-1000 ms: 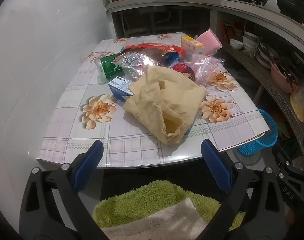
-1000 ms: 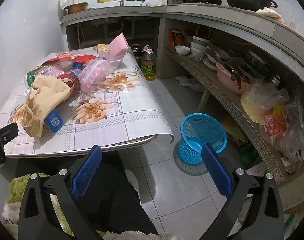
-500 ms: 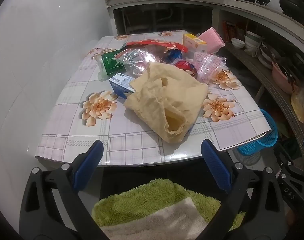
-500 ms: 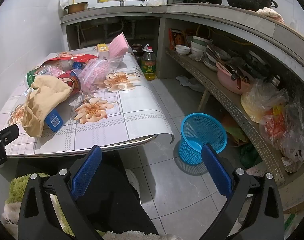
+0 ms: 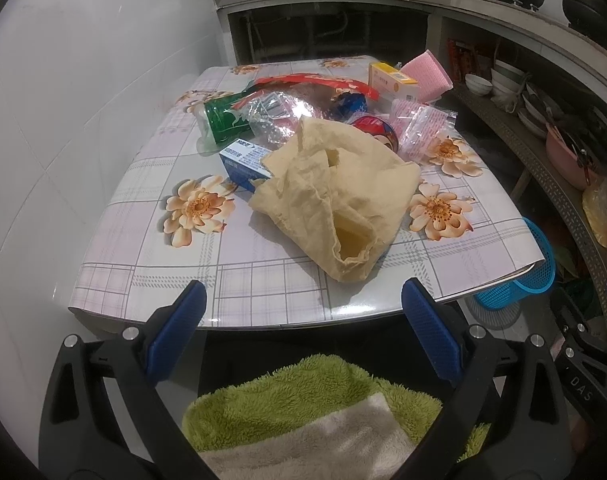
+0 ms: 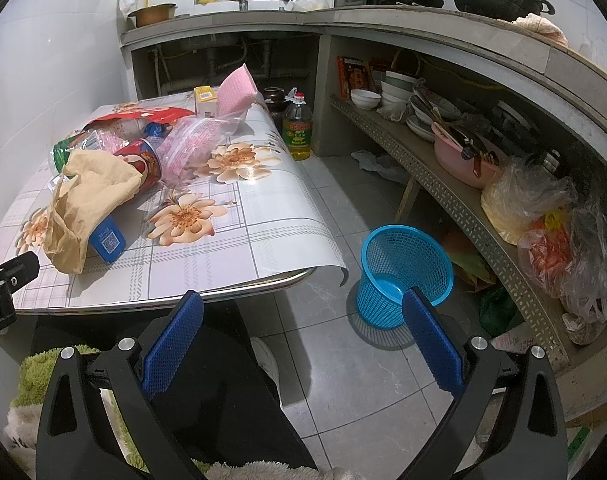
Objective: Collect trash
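A crumpled tan paper bag point(image 5: 335, 196) point(image 6: 89, 196) lies mid-table on the flowered tablecloth point(image 5: 151, 276). Behind it sit a blue carton point(image 5: 241, 162), a green wrapper point(image 5: 219, 120), a red can point(image 5: 373, 128) and pink plastic bags point(image 5: 417, 128). A small blue pack point(image 6: 107, 240) pokes out from under the bag. The blue mesh bin point(image 6: 403, 268) stands on the floor right of the table. My left gripper point(image 5: 301, 332) hangs open before the table's near edge. My right gripper point(image 6: 303, 344) is open above the floor, between table and bin.
A yellow box point(image 5: 393, 80) and a pink sponge point(image 5: 427, 76) stand at the table's far right. An oil bottle point(image 6: 297, 128) is on the floor. A shelf point(image 6: 443, 168) with bowls and plastic bags runs along the right. A person's green fleece point(image 5: 303, 396) fills the foreground.
The left wrist view has shifted slightly, with the table now a little higher in frame. The right gripper and the trash have not moved.
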A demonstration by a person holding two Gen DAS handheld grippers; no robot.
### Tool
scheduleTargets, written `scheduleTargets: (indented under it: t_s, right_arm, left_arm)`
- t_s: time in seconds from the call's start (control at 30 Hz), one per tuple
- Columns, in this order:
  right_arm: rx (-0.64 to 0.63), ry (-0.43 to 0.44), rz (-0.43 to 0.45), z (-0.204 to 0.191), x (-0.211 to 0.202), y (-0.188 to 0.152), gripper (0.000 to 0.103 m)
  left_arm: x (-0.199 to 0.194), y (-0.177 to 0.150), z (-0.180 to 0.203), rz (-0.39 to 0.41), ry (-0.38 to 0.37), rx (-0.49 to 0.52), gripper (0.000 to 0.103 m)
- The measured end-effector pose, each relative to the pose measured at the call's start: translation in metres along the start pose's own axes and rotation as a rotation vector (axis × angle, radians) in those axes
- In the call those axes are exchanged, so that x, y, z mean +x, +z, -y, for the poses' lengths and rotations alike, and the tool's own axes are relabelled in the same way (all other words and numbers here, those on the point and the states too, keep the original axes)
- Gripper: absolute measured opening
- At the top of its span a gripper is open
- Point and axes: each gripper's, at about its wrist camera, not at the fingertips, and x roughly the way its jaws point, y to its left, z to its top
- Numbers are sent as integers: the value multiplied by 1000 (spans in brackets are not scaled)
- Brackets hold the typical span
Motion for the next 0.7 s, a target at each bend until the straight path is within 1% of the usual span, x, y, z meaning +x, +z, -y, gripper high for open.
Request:
scheduleTargets:
  t_s: [0.7]
  right_arm:
    - [0, 1, -3, -1, 1, -1, 97]
  left_arm:
    - [3, -2, -1, -7, -1, -2, 94]
